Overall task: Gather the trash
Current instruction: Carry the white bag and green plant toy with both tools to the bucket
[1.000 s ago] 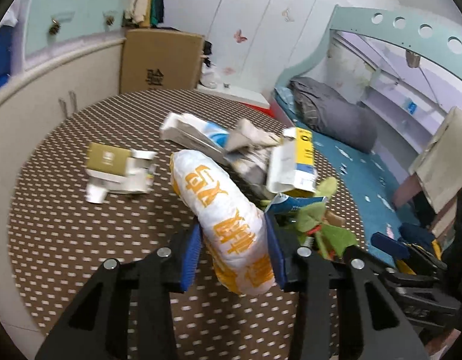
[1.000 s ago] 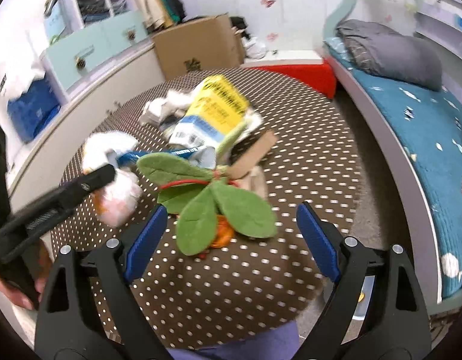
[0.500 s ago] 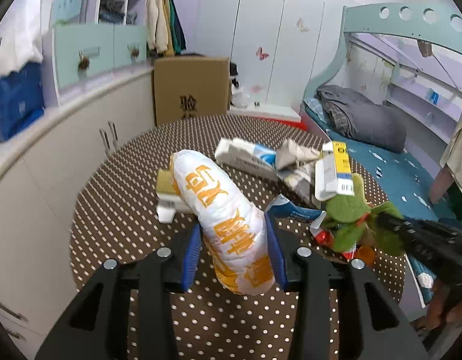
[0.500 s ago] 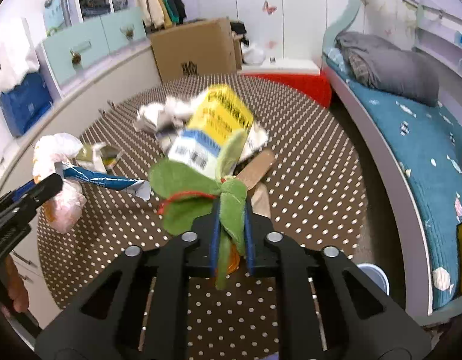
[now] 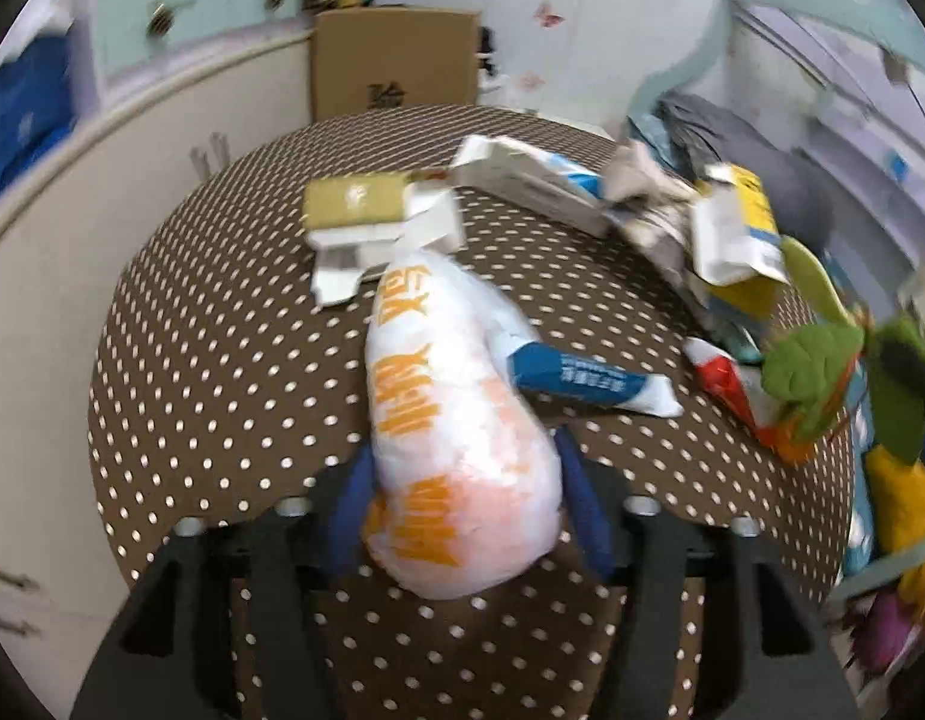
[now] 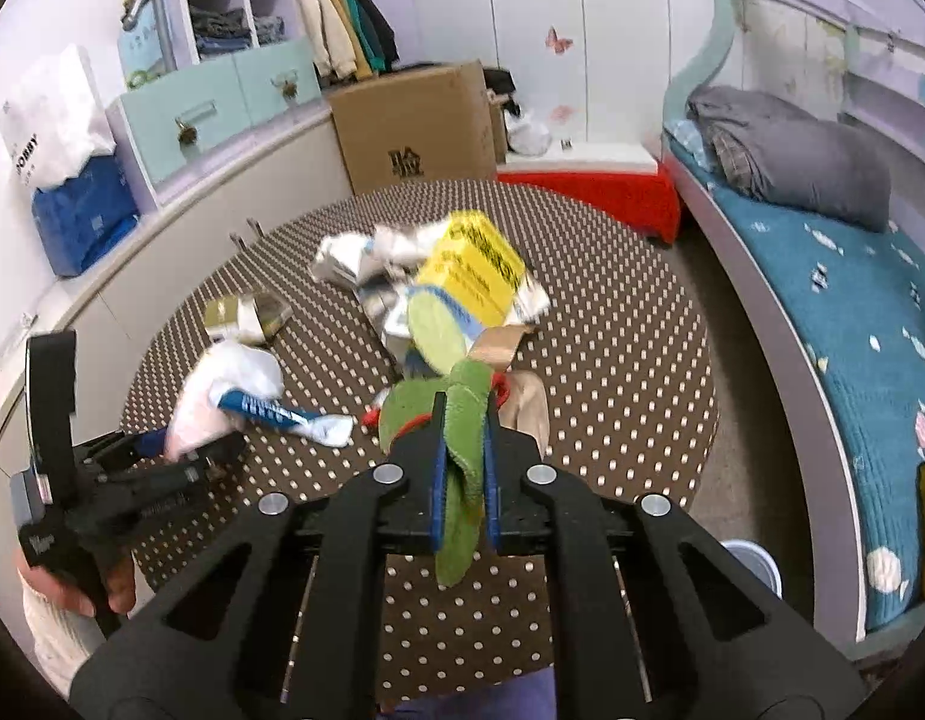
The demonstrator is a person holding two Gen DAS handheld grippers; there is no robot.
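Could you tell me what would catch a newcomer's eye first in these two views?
Probably the white bag with orange lettering, clamped between the left gripper's blue fingers in the foreground. Next, the green leafy piece pinched in the right gripper, hanging over the brown polka-dot table. Behind both, a heap of crumpled packaging topped by a yellow box sits mid-table.

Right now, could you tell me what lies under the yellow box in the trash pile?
The yellow box rests on crumpled paper and a white printed carton; whatever lies beneath those is covered.
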